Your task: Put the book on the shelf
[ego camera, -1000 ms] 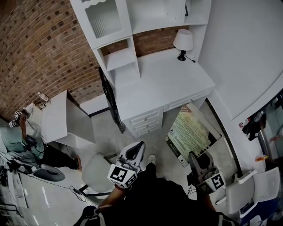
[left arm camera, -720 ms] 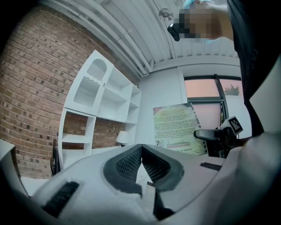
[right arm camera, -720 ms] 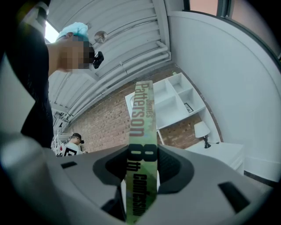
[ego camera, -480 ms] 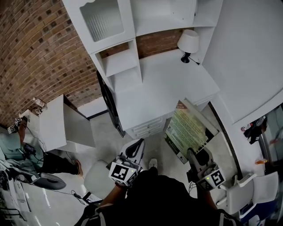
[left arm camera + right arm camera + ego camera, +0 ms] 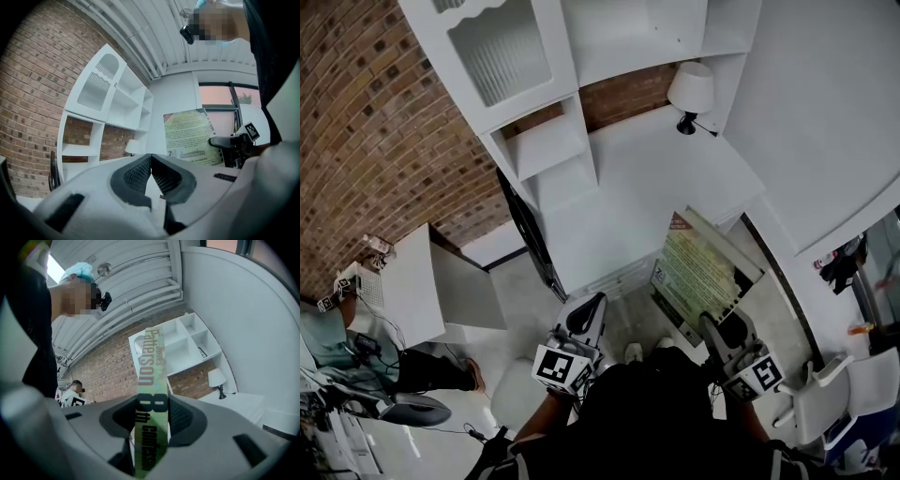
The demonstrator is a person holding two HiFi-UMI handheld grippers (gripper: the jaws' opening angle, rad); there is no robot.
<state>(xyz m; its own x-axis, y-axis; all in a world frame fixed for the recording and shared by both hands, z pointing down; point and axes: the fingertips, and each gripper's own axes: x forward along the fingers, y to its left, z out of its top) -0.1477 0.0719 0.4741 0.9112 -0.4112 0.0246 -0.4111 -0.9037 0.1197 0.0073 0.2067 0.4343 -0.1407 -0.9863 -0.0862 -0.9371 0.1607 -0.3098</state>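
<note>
Right gripper (image 5: 718, 330) clamped on book (image 5: 697, 273) at spine, cover up, near desk (image 5: 642, 183) front corner, likely for lift to shelf (image 5: 546, 143) above desk. Left gripper (image 5: 587, 315) pinched closed, empty, spare.

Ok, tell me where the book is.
The book is clamped in the right tool, lower right in the head view, beside the white desk's front corner.

The book (image 5: 698, 272) sits between the right gripper's (image 5: 724, 330) fingers (image 5: 185, 416), jutting ahead of them. Beyond the fingers lies the desk (image 5: 628, 187), a lamp (image 5: 690, 89) on its far corner, the shelf (image 5: 548, 141) behind it.
</note>
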